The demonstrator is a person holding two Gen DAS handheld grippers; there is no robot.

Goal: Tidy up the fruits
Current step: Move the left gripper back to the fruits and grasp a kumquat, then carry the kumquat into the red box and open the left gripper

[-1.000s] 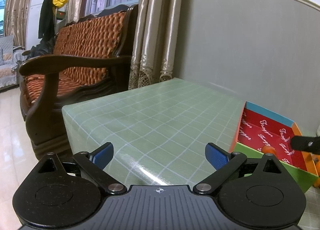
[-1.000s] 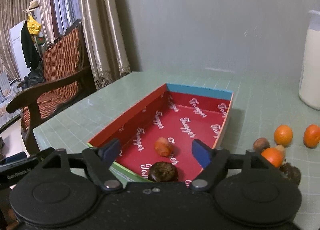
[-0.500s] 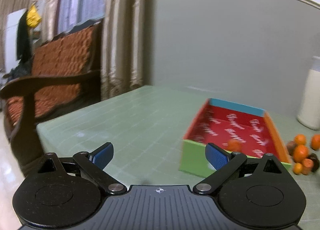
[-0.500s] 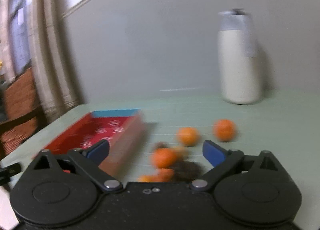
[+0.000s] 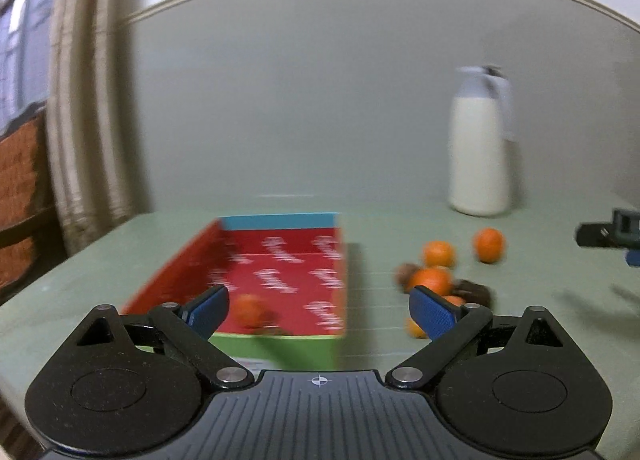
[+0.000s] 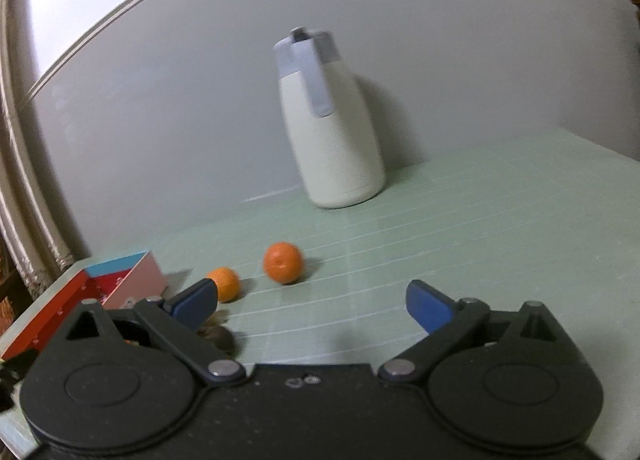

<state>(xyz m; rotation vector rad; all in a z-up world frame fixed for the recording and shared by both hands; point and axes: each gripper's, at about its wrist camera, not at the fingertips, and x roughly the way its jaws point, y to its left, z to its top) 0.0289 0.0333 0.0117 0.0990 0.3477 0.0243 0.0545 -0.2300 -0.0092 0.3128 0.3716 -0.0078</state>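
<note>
A red-lined cardboard box (image 5: 280, 260) with a green front wall sits on the green checked table; an orange fruit (image 5: 248, 310) lies in its near end. Right of the box, several oranges (image 5: 438, 254) and dark brown fruits (image 5: 474, 292) lie loose. My left gripper (image 5: 318, 310) is open and empty, in front of the box. My right gripper (image 6: 312, 302) is open and empty, near two oranges (image 6: 283, 262) and a dark fruit (image 6: 220, 338). The box corner (image 6: 120, 280) shows at the left. Part of the right gripper (image 5: 608, 236) shows at the left wrist view's right edge.
A white thermos jug (image 5: 480, 152) with a grey lid stands at the back against the wall; it also shows in the right wrist view (image 6: 328, 128). Curtains (image 5: 84, 120) and a wooden sofa (image 5: 20, 196) are left of the table.
Both grippers have swung to the right. The left view went from the sofa to the box and loose fruit. The right view left the box and now faces the thermos and oranges.
</note>
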